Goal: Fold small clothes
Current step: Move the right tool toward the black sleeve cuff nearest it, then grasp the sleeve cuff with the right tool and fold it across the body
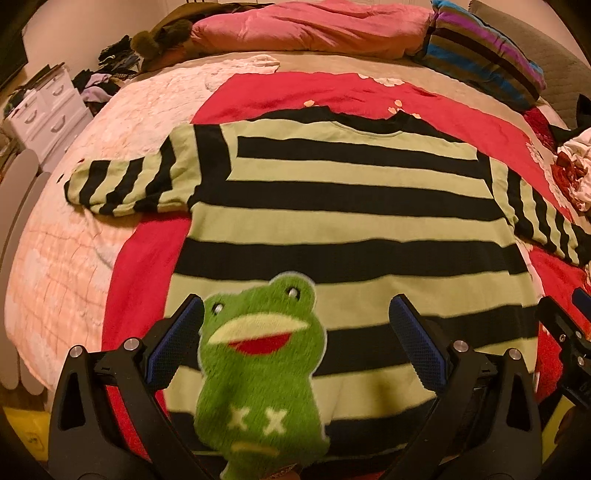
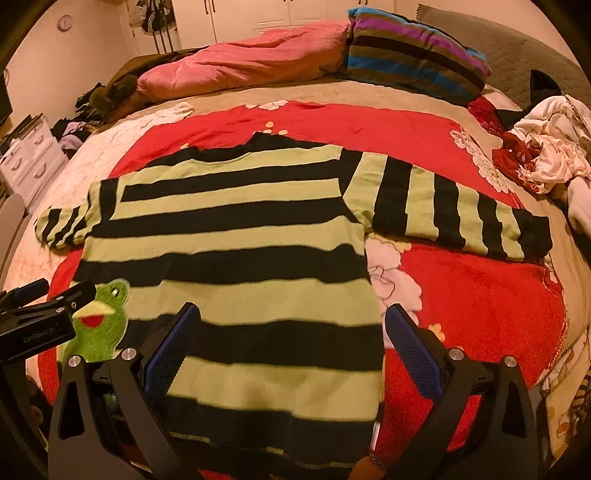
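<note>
Red plush blanket (image 2: 480,295) covers most of the bed, and on it the green-and-black striped sweater (image 1: 351,221) lies flat, sleeves out to left and right, hem at the near edge. By my reckoning no fold has been made yet; the whole job is left. At the far side sit a pink duvet (image 1: 306,29) and a striped cushion (image 2: 413,59), with a heap of unfolded clothes (image 2: 546,155) far right and white drawers (image 1: 40,107) by the left wall. Both the left gripper (image 1: 295,332) and right gripper (image 2: 291,332) hover over the hem, fingers spread wide, grasping nothing. A frog patch (image 1: 258,369) sits near the hem's left.
</note>
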Tool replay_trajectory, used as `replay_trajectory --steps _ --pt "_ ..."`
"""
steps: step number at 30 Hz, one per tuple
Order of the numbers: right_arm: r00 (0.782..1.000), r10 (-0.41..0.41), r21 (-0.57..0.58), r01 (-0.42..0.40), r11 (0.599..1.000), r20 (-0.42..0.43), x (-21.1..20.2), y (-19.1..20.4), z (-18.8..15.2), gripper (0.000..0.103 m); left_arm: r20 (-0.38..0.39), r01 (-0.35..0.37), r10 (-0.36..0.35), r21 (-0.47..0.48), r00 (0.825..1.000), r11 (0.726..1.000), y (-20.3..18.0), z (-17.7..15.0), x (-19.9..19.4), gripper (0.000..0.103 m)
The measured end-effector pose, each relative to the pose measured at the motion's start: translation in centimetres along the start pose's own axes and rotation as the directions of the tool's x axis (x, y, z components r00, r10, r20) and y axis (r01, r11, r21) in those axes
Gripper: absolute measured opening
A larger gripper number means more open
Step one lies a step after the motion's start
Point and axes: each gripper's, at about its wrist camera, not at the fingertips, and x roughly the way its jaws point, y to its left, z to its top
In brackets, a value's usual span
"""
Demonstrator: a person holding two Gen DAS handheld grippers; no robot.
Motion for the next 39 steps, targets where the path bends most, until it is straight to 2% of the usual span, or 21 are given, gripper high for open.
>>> replay_trajectory --steps 12,21,27,31,35,37,39 --pt "0.999 -0.045 0.058 0.043 0.997 0.026 4.0 -2.8 5.1 0.099 0.0 -0.008 0.008 0.027 1.0 1.0 -2.7 4.4 3.4 0.094" --pt "0.992 -0.122 0.157 0.117 0.981 0.023 6.4 -8.2 8.0 0.099 0.01 -0.006 0.005 0.045 1.0 0.999 -5.0 7.5 5.4 0.094" --pt "0.981 -0.193 0.22 0.184 0.958 0.017 6.7 -12.9 8.1 0.099 0.018 -0.003 0.002 0.059 1.0 0.998 -6.2 8.7 6.3 0.094" --pt "0.971 -0.239 0.318 0.234 0.919 -0.022 7.4 -18.1 7.3 0.099 0.01 -0.004 0.004 0.064 1.0 0.998 -6.8 9.1 7.0 0.094" --pt "0.953 -0.288 0.444 0.301 0.844 -0.099 8.1 -24.9 5.6 0.099 -0.005 -0.004 0.005 0.071 1.0 0.997 -7.1 9.0 7.8 0.094" --pt "0.941 -0.315 0.486 0.335 0.807 -0.125 8.0 -27.9 4.7 0.099 -0.017 0.001 0.0 0.077 1.0 0.997 -7.0 8.7 8.4 0.094" --pt "0.919 -0.37 0.502 0.387 0.774 -0.139 7.5 -30.6 3.9 0.099 -0.031 0.001 0.001 0.08 1.0 0.997 -6.8 8.4 9.0 0.094"
